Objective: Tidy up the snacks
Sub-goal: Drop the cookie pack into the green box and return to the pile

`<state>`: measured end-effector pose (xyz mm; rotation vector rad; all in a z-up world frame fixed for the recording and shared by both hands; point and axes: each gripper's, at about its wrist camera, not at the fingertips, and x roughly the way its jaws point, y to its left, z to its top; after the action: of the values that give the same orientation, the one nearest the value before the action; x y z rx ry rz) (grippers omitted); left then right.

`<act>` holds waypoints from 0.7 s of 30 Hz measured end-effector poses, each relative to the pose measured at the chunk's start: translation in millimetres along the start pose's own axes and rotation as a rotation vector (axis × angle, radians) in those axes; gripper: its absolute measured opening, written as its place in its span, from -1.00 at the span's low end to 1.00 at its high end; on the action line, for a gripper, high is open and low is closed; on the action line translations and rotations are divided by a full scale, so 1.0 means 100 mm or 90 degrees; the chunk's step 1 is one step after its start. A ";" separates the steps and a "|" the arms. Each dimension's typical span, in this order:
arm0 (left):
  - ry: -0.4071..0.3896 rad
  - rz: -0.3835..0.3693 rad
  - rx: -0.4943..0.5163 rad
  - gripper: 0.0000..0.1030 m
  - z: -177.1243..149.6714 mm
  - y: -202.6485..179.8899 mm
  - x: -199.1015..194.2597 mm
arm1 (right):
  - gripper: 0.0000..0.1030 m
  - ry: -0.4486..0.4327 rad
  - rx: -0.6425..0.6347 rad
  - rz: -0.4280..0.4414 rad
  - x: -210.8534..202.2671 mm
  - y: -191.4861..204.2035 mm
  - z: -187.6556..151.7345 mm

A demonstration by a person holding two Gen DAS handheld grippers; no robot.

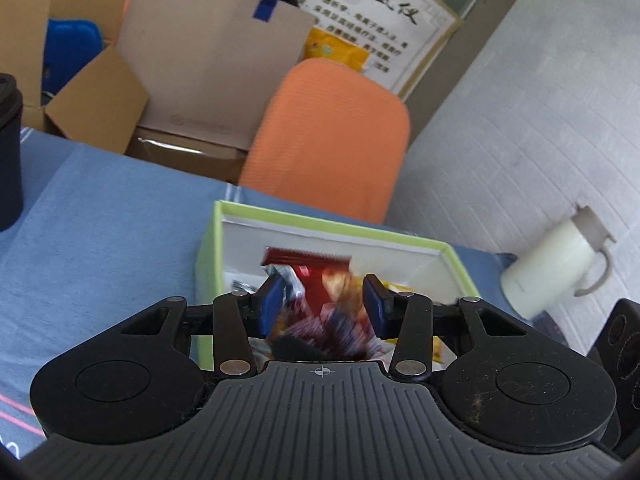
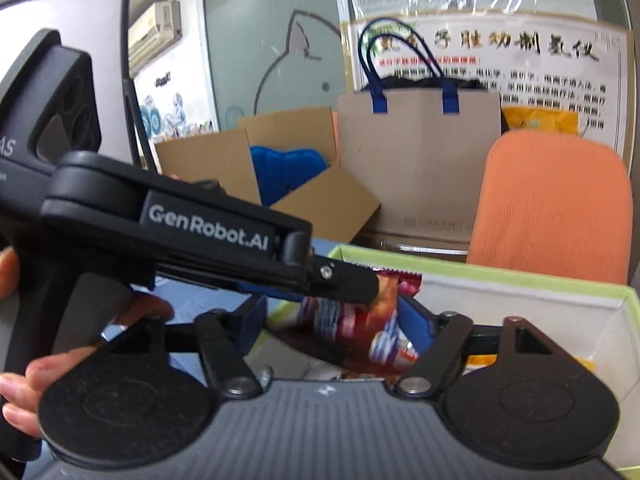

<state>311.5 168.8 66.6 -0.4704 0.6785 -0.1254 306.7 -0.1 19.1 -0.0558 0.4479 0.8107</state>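
Note:
A red and white snack packet hangs between the blue pads of my left gripper, which is shut on it above a green-rimmed white box. A red packet and a yellow one lie inside that box. In the right wrist view the left gripper reaches in from the left and pinches the top of the same packet. My right gripper is open around the packet, its left pad well clear of it. The box is right below.
The box stands on a blue tablecloth. Behind the table are an orange chair back, a paper bag with blue handles and cardboard boxes. A white jug stands right, a dark cup left. A hand holds the left gripper.

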 end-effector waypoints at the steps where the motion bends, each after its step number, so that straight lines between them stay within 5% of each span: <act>1: -0.010 0.016 -0.002 -0.25 0.01 0.02 -0.01 | 0.63 -0.006 0.000 -0.002 -0.03 -0.01 0.00; 6: -0.081 0.013 0.017 0.08 -0.06 0.06 -0.47 | 0.81 -0.081 -0.010 -0.034 -0.54 -0.01 0.01; 11: -0.097 0.001 0.028 0.24 -0.39 0.05 -0.88 | 0.82 -0.083 0.030 -0.025 -0.96 0.09 -0.32; 16: -0.035 -0.001 0.012 0.26 -0.93 0.13 -0.99 | 0.82 -0.004 0.076 0.024 -1.06 0.44 -0.95; 21: 0.049 -0.002 -0.055 0.17 -1.40 0.32 -0.92 | 0.81 0.050 -0.007 0.058 -0.86 0.92 -1.25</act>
<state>150.5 168.4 10.4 -0.5521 0.7610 -0.1173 143.8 -23.2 -48.0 -0.0777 0.5226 0.9023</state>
